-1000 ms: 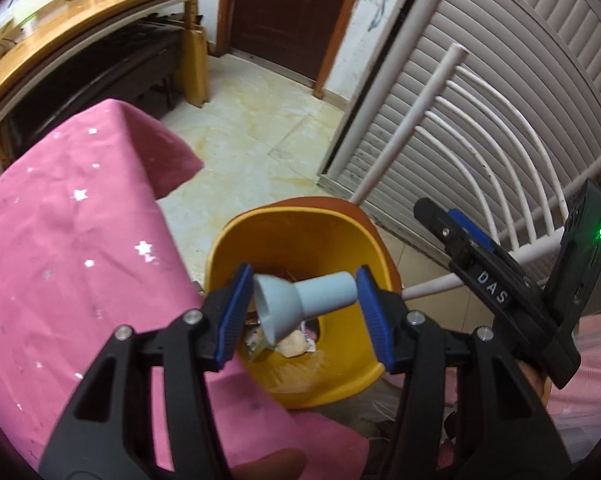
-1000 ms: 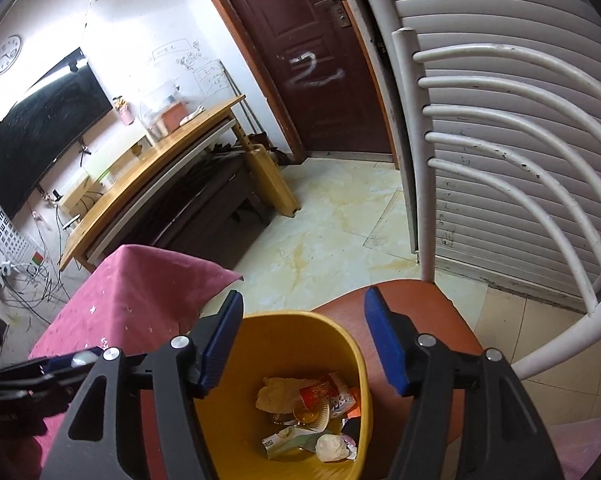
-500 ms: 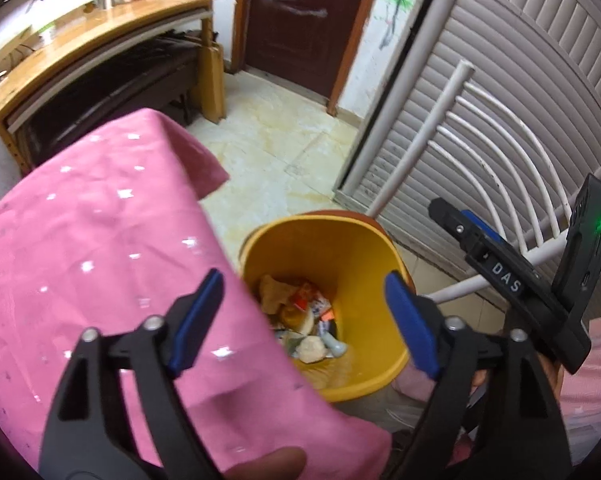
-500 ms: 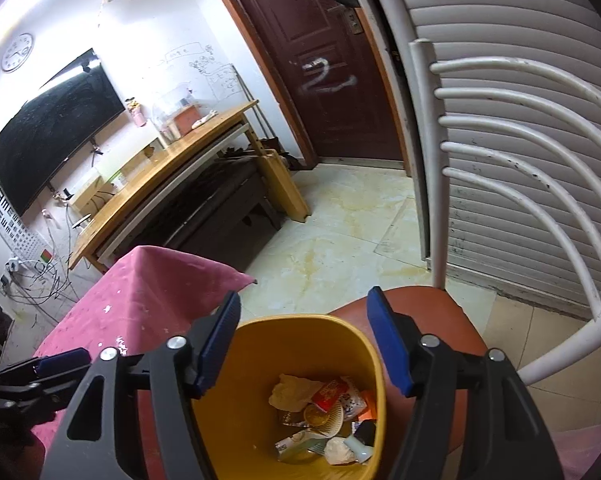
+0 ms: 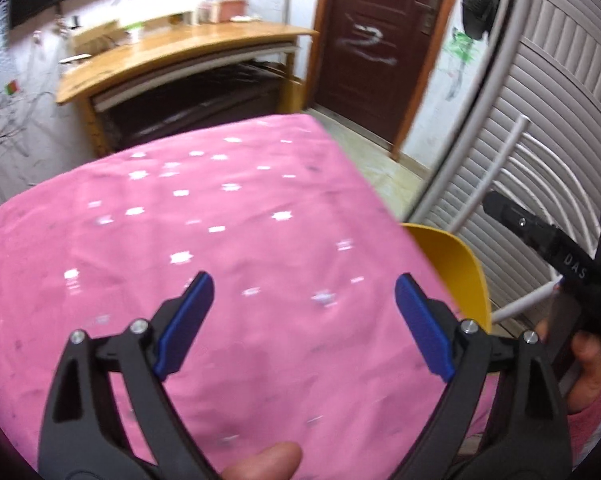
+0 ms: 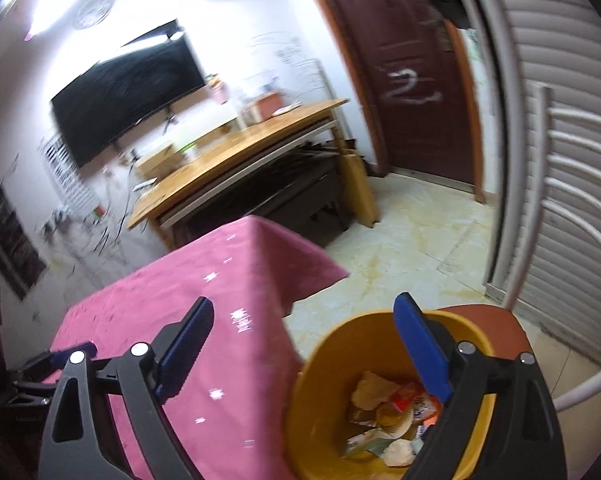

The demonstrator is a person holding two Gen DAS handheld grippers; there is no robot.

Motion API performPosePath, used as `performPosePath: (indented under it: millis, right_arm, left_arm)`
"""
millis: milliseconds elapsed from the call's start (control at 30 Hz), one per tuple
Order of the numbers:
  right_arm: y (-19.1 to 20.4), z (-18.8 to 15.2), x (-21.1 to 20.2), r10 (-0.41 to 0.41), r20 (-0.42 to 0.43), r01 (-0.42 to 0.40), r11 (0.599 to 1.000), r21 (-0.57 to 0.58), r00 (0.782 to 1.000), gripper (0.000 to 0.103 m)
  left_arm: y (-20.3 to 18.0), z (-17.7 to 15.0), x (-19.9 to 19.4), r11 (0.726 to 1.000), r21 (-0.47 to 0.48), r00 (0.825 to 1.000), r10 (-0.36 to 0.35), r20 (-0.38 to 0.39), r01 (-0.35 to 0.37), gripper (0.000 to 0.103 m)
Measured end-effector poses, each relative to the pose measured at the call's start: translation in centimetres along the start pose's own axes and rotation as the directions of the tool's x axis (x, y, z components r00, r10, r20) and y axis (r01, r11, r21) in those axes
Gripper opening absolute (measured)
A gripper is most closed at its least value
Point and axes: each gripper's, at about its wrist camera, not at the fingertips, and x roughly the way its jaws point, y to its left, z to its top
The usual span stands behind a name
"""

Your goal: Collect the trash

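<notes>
- Your left tongs (image 5: 304,316) are spread wide with nothing between them, hovering over the pink starred cloth on the worktop (image 5: 228,216).
- Your right tongs (image 6: 304,340) are also spread and empty, straddling the worktop edge and the yellow bin (image 6: 328,344).
- The trash (image 6: 384,416) lies in that bin, on the brown chair seat (image 6: 500,320) beside the worktop.
- It looks like crumpled paper and wrappers: light, soft, crushable. Pinch any loose piece at a fold; no more shows on the cloth.
</notes>
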Motion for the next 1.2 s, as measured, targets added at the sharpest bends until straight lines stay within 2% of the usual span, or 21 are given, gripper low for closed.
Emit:
performPosePath:
  millis: [233, 400, 667, 900, 1200]
  right_arm:
    - [5.7, -1.1, 0.5, 0.055, -0.035, -0.058, 0.994, -0.096, 0.998, 0.087]
    - [9.5, -1.9, -0.1, 0.106, -0.017, -0.107, 0.982, -0.152, 0.994, 0.092]
    - [16.0, -4.3, -0.7, 0.166, -0.018, -0.164, 0.949, -0.269, 0.986, 0.095]
    - [20.3, -6.0, -0.2, 0.187, -0.061, -0.197, 0.923, -0.332, 0.980, 0.095]
    - [22.2, -6.9, 0.0, 0.193, -0.078, -0.208, 0.913, -0.350, 0.978, 0.095]
  left_arm:
    - [5.2, -2.0, -3.2, 0.995, -0.071, 0.995, 0.079, 0.059, -0.074, 0.089]
    - [8.6, -3.2, -5.1, 0.983, -0.137, 0.984, 0.139, 0.110, -0.124, 0.092]
    - [12.9, -5.3, -7.7, 0.961, -0.217, 0.969, 0.205, 0.141, -0.172, 0.092]
    - [15.5, -6.9, -9.2, 0.951, -0.251, 0.964, 0.223, 0.146, -0.182, 0.093]
    - [17.2, -8.1, -10.2, 0.946, -0.271, 0.965, 0.221, 0.143, -0.176, 0.093]
